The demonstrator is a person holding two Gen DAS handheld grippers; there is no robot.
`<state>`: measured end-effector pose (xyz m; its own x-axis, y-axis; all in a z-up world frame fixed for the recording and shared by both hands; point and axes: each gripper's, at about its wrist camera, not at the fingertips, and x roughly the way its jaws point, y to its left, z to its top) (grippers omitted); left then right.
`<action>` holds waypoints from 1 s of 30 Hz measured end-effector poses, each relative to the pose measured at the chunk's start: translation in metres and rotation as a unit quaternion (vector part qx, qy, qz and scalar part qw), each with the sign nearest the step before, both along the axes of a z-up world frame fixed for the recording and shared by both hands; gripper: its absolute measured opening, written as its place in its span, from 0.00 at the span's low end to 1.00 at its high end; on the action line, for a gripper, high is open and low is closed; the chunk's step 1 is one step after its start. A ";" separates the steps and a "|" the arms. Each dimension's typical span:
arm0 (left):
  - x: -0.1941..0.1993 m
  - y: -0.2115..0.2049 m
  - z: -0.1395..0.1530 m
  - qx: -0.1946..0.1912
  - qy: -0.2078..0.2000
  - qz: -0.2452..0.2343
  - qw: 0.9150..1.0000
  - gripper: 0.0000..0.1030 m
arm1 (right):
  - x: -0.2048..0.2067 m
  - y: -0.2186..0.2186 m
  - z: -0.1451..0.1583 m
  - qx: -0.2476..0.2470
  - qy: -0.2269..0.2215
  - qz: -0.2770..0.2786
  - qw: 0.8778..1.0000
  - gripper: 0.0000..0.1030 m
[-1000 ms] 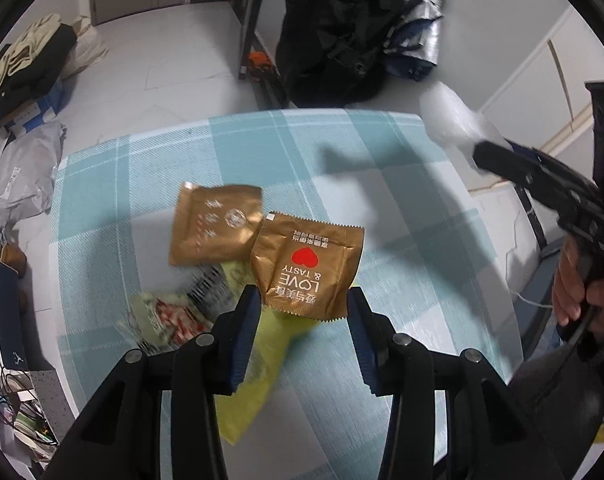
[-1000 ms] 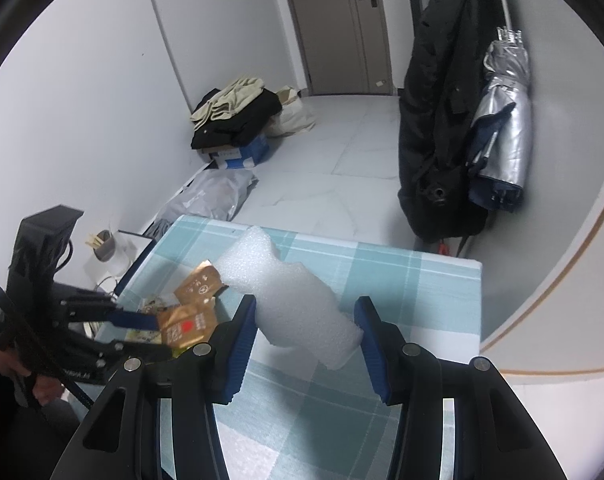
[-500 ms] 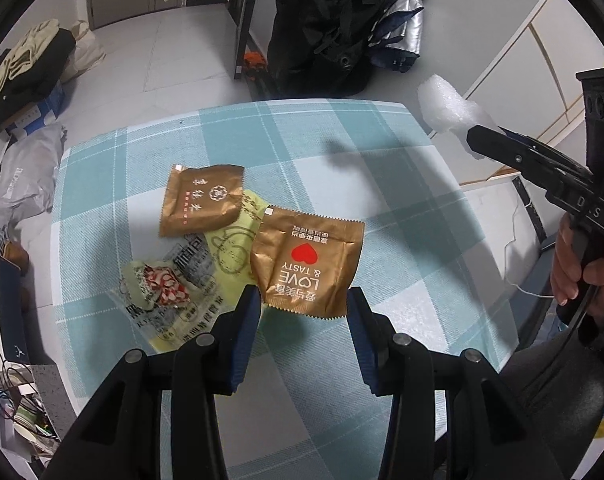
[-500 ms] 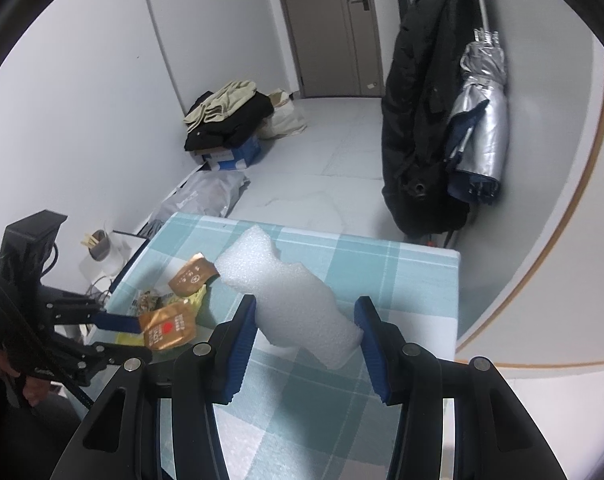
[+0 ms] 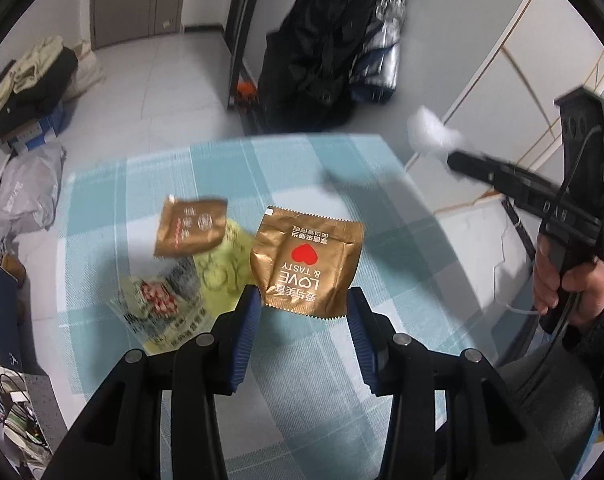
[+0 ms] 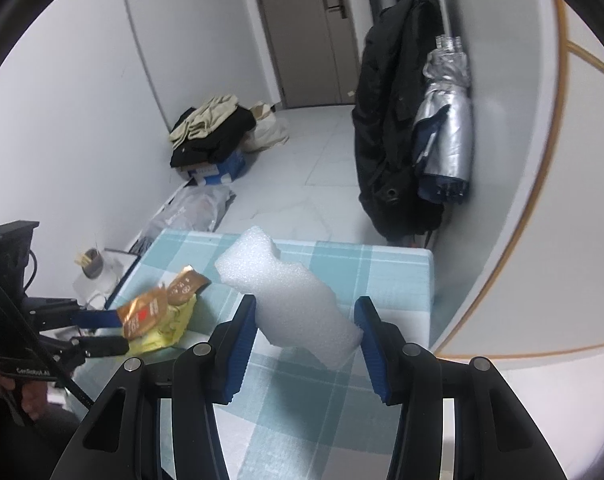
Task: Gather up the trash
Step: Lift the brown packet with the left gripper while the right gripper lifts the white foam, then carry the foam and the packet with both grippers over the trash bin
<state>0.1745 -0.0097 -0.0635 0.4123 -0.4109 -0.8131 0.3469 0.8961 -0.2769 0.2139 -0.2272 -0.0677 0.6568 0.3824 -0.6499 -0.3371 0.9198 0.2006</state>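
Observation:
My left gripper point(image 5: 302, 308) is shut on a gold snack wrapper point(image 5: 307, 264) with a red heart, held up above the teal checked table point(image 5: 341, 184). On the cloth below lie a smaller gold wrapper point(image 5: 190, 230), a yellow wrapper point(image 5: 222, 264) and a clear wrapper with red print point(image 5: 158, 300). My right gripper point(image 6: 305, 316) is shut on a white foam block point(image 6: 290, 300), held over the table point(image 6: 381, 272). The left wrist view shows the right gripper point(image 5: 521, 188) and its foam point(image 5: 429, 136) at the right. The right wrist view shows the left gripper point(image 6: 106, 332) with the gold wrapper point(image 6: 142, 312).
A black coat point(image 6: 385, 120) and a silver umbrella point(image 6: 445, 128) hang by the wall beyond the table. Clothes piled on a box point(image 6: 210, 140) and a grey bag point(image 6: 194, 212) lie on the floor. A cup with sticks point(image 6: 90, 264) stands left of the table. A hand point(image 5: 565, 284) grips the right handle.
Both grippers have risen with their loads, so the table and the wrappers left on it look farther away. The right gripper with the foam has drifted toward the table's right edge.

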 end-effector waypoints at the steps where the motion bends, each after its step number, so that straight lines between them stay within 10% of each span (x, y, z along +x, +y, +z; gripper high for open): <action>1: 0.000 0.000 0.005 -0.005 -0.011 0.004 1.000 0.38 | -0.002 -0.003 0.002 0.006 0.000 -0.005 1.000 0.47; 30: -0.081 -0.025 0.112 -0.109 -0.212 0.059 0.969 0.38 | -0.171 -0.064 0.095 0.095 -0.108 -0.103 0.984 0.47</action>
